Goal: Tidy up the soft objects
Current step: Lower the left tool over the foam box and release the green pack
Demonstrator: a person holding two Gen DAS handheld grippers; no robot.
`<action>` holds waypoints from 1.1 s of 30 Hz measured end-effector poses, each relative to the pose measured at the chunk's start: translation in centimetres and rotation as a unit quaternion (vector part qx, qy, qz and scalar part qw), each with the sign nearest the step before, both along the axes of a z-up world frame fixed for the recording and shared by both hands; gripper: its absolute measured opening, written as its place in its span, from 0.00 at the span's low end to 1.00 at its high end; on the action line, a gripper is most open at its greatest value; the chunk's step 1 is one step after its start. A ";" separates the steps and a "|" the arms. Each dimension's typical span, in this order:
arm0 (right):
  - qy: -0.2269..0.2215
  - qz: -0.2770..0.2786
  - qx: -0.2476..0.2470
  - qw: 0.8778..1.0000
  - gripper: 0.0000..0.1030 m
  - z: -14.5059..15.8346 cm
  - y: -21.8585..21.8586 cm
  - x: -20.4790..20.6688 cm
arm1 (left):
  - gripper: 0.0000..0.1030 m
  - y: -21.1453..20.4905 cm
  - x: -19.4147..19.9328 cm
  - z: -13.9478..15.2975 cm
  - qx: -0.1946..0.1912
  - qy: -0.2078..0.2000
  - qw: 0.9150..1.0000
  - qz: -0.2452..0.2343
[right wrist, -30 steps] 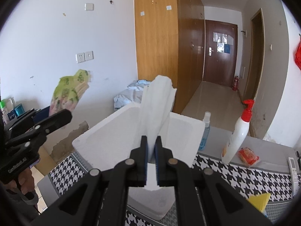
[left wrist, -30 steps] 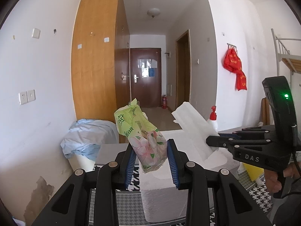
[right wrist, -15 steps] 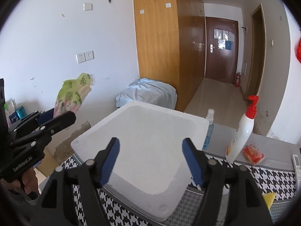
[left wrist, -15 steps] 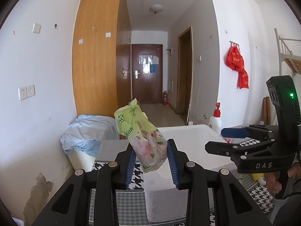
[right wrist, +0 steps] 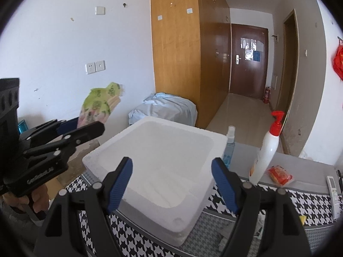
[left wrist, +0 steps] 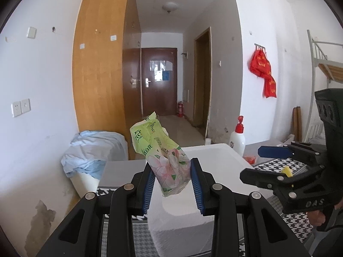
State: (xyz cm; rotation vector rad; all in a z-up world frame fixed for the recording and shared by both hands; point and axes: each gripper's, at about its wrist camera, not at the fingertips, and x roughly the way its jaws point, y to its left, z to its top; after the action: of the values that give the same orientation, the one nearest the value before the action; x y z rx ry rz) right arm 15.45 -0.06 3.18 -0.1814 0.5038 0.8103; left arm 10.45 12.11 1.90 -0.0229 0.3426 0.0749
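Note:
A green and pink floral tissue pack (left wrist: 165, 156) sticks up between the blue pads of my left gripper (left wrist: 171, 171), which is shut on it, above the near left corner of a white foam box (left wrist: 214, 147). In the right wrist view the pack (right wrist: 100, 100) and left gripper (right wrist: 90, 124) are at the left, beside the box (right wrist: 150, 121). My right gripper (right wrist: 171, 162) stands open over the box with nothing between its pads. A white tissue stack (right wrist: 167, 190) lies on the box floor. In the left wrist view the right gripper (left wrist: 250, 162) hangs at the right.
The box sits on a houndstooth cloth (right wrist: 300, 201). To its right stand a blue spray bottle (right wrist: 228, 150) and a white lotion bottle (right wrist: 268, 156) with a red pump, then a red packet (right wrist: 279, 174) and a remote (right wrist: 332, 184). A pale blue bundle (right wrist: 167, 107) lies behind.
My right gripper opened and let go of the white tissue stack, which now lies in the foam box. The left gripper kept still with the pack in it.

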 end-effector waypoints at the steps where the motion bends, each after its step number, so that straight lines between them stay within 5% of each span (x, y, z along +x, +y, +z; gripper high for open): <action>1: -0.002 -0.001 0.000 1.000 0.78 0.0 -0.1 -0.1 | 0.34 0.0 0.2 0.0 -0.001 0.000 1.000 -0.002; 30: -0.004 -0.048 0.010 0.999 0.78 -0.4 -4.6 0.0 | 0.35 -1.9 4.8 -0.6 -0.009 0.048 0.998 -0.038; 33: -0.004 -0.052 0.010 0.999 0.78 -0.4 -4.9 0.1 | 0.45 -2.1 5.1 -0.6 -0.008 0.053 0.998 -0.036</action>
State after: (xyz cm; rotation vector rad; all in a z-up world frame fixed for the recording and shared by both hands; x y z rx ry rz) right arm 15.51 -4.97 2.81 -0.1395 0.4928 0.7115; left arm 15.59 10.05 1.27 -0.0221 0.4490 0.0021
